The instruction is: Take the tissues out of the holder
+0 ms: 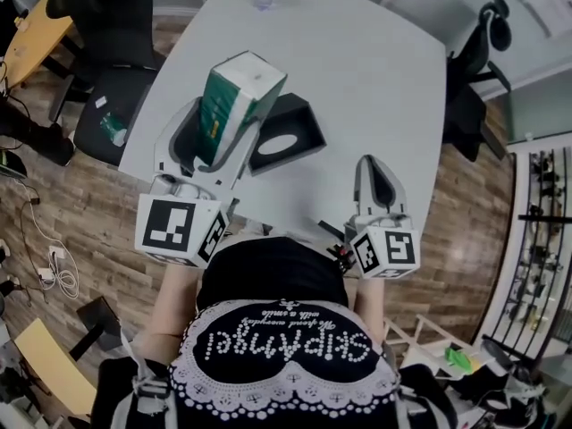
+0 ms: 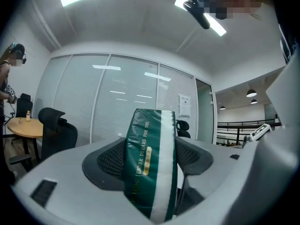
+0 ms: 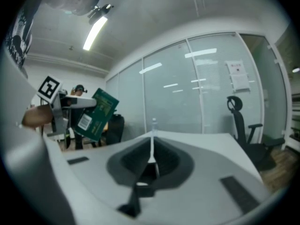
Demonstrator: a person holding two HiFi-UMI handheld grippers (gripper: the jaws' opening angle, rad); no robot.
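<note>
Up above the black holder point(image 1: 286, 134), my left tool point(image 1: 214, 141) is clamped on the green tissue pack point(image 1: 237, 96). It looks light and squishy, so I'd say a mid-body grip is best. My right tool point(image 1: 376, 182) is closed and empty, right of the holder.

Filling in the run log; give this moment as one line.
left gripper: shut on tissue pack | right gripper: shut, empty | holder: on table
</note>
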